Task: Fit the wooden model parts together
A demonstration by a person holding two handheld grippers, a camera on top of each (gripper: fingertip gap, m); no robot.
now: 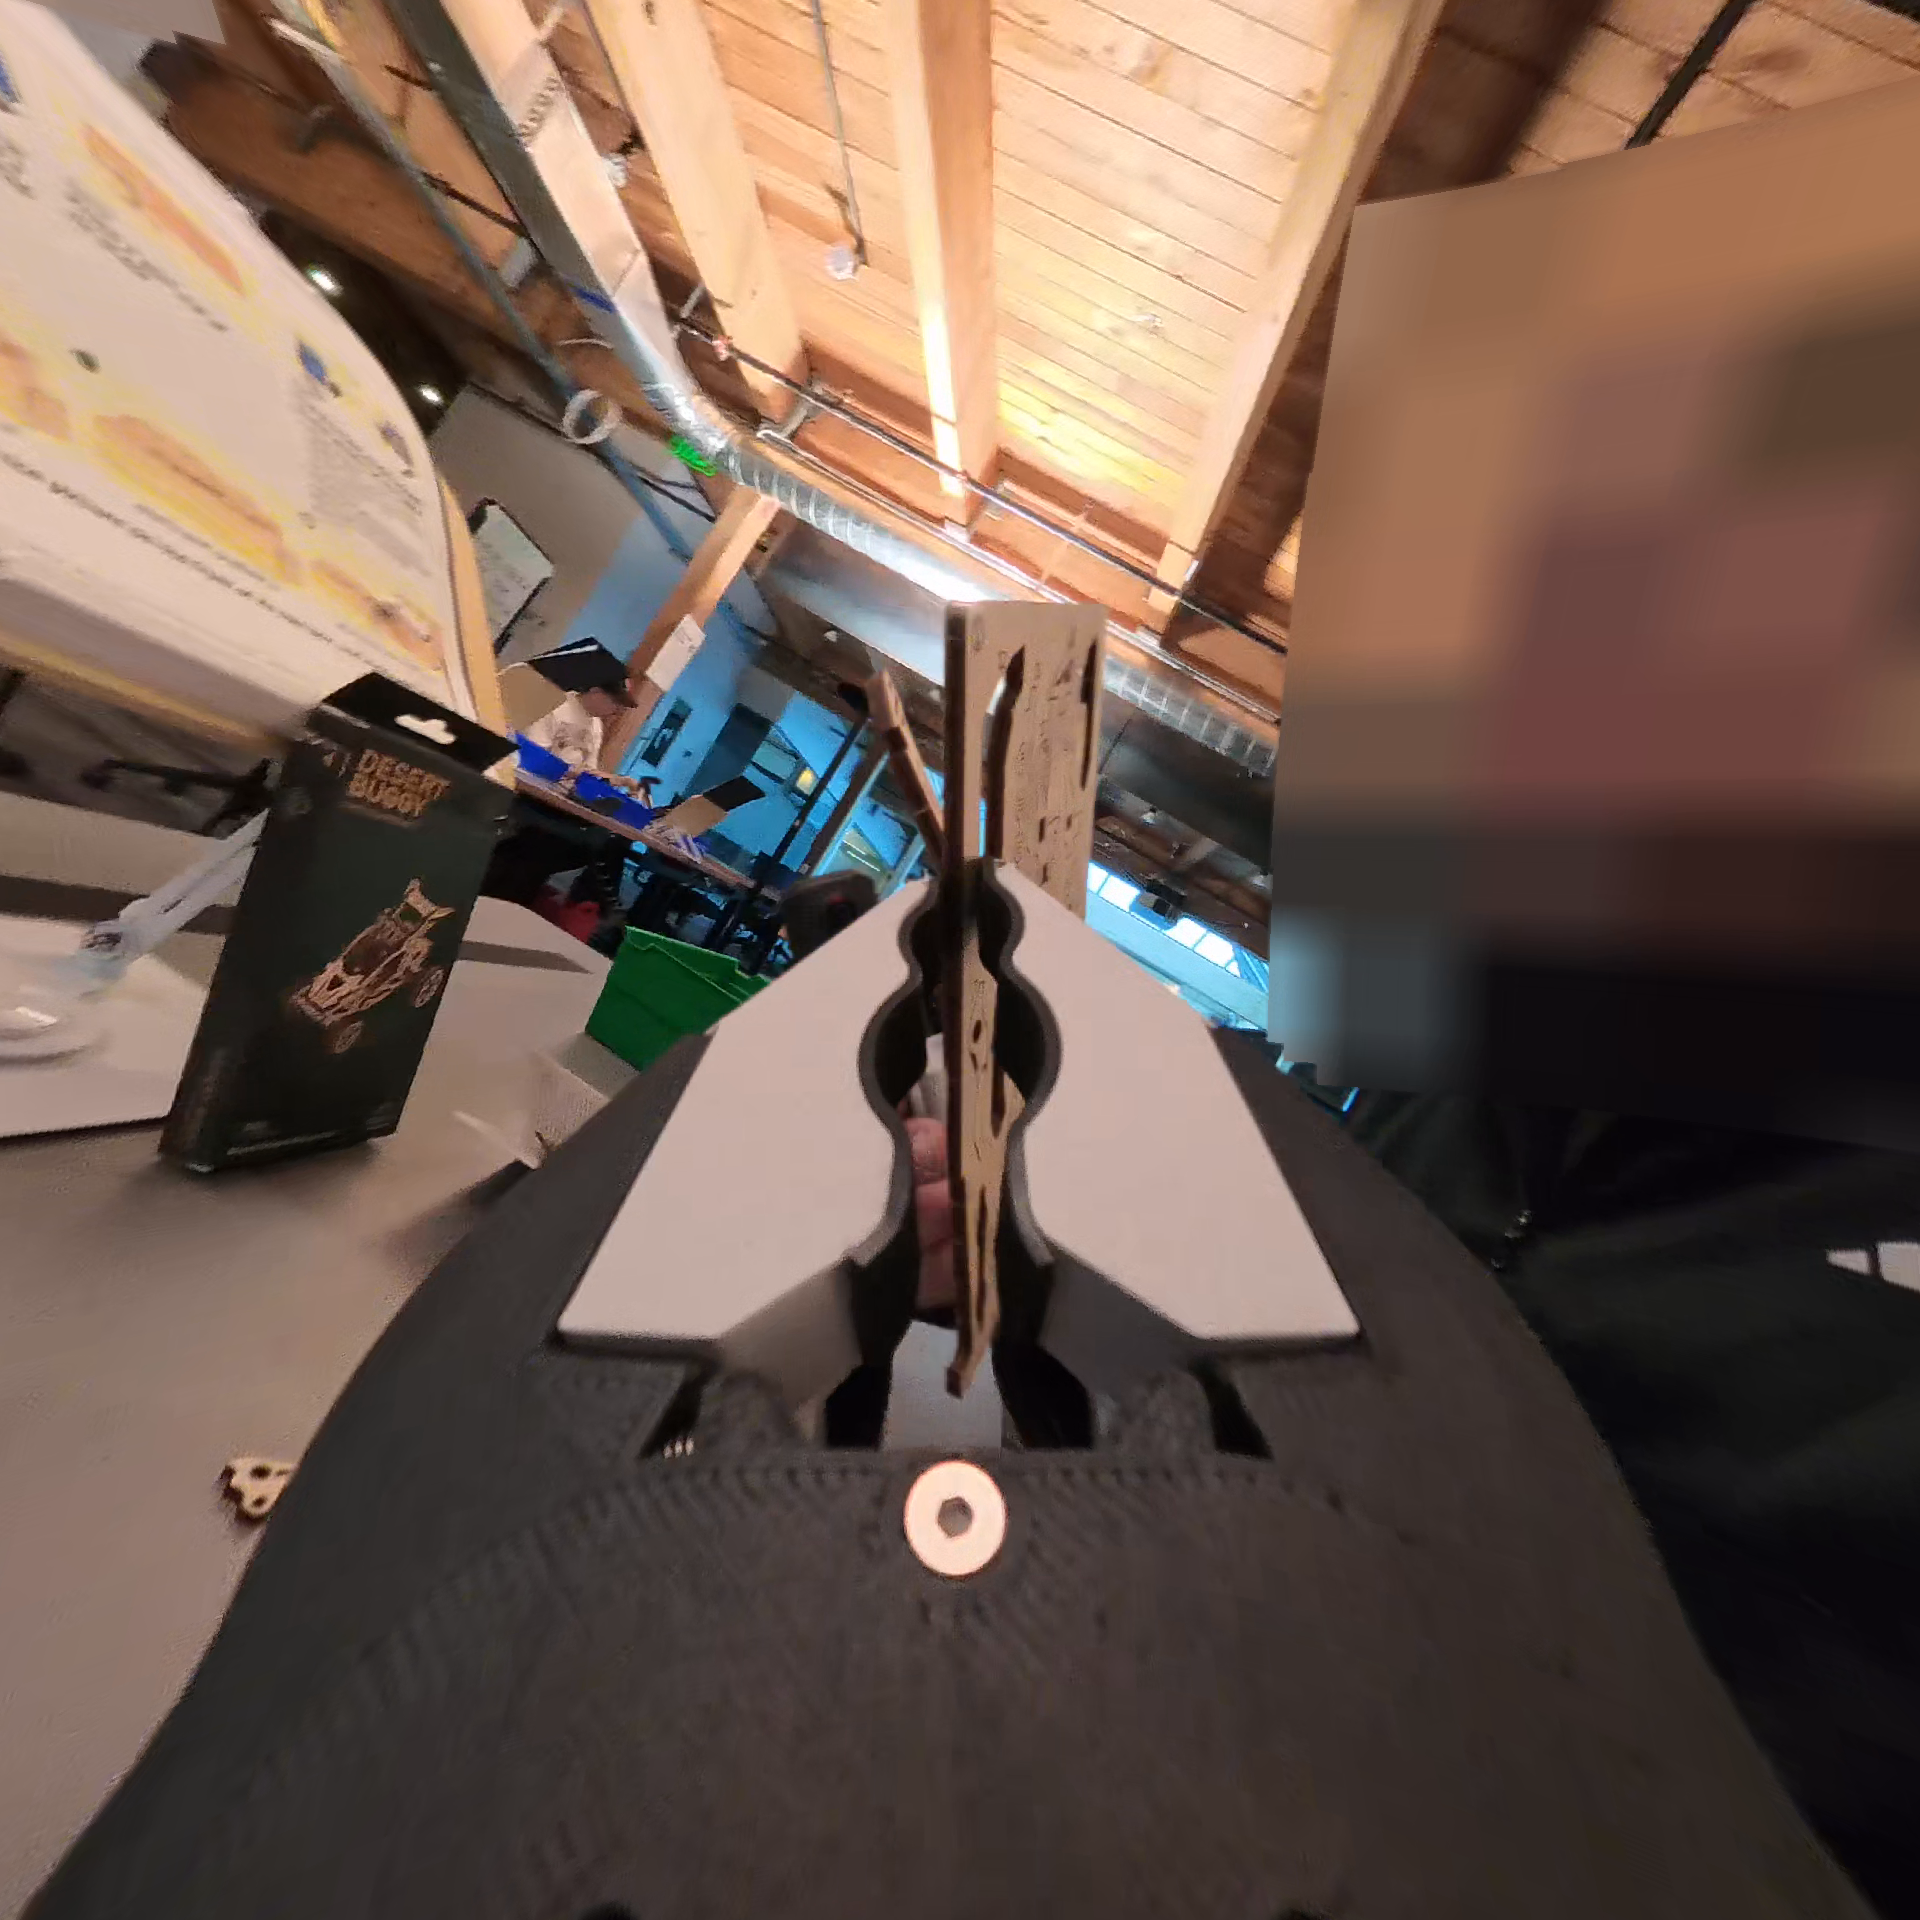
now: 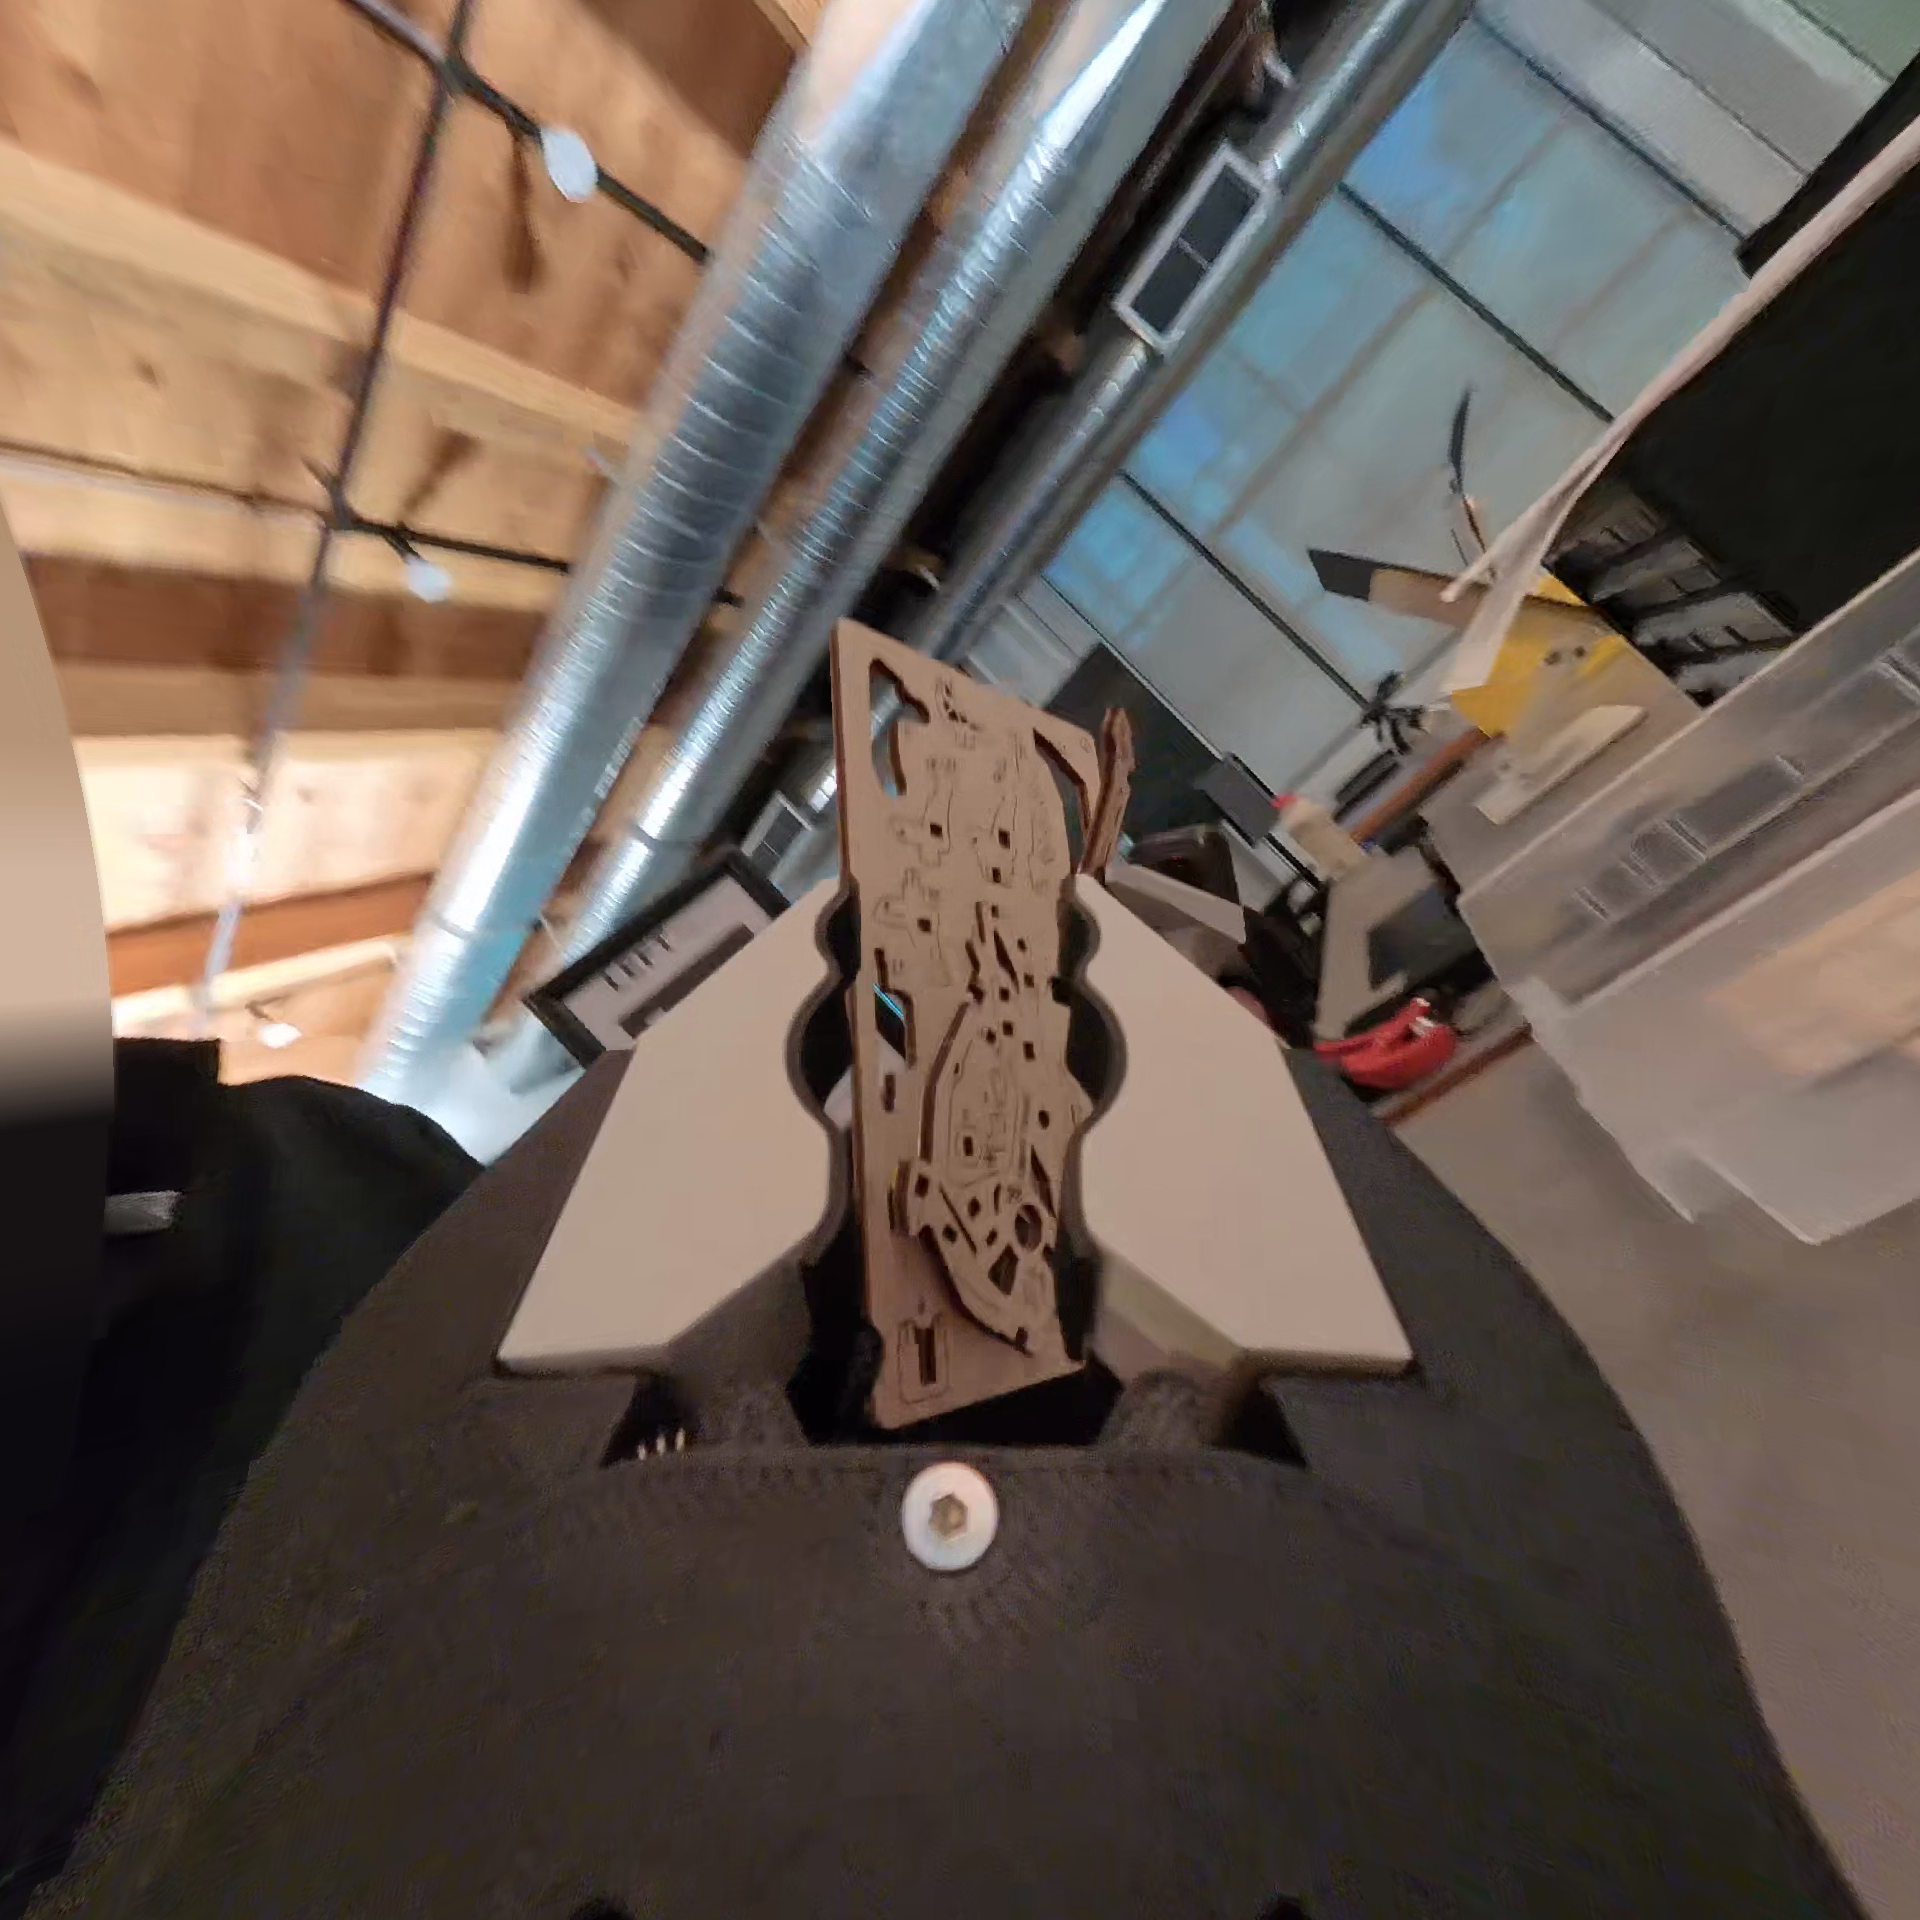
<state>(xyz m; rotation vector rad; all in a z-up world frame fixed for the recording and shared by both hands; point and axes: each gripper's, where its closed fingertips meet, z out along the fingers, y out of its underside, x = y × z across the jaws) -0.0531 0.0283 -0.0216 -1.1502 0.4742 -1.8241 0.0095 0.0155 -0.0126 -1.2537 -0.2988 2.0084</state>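
My left gripper point(image 1: 961, 883) points up towards the ceiling and is shut on a thin laser-cut wooden sheet point(image 1: 1039, 727), seen edge-on, which rises above the fingertips. A narrow wooden strip point(image 1: 904, 758) leans off the sheet's left side. In the right wrist view a wooden sheet point(image 2: 956, 831) with several cut-out shapes stands between the fingers of my right gripper point(image 2: 956, 894), turned at an angle. That gripper is open, with a dark gap between the left finger point(image 2: 707, 1143) and the sheet. A strip point(image 2: 1110, 790) sticks out at the sheet's upper right.
A dark green kit box point(image 1: 332, 935) stands on the grey table point(image 1: 156, 1351) to the left. A white instruction sheet point(image 1: 156, 416) is above it, and a small wooden piece point(image 1: 255, 1486) lies near my left gripper. A green bin point(image 1: 665, 997) is behind. Clear plastic bins point(image 2: 1714, 935) stand at the right. The gap from one gripper's tips to the other's is roughly 7 cm.
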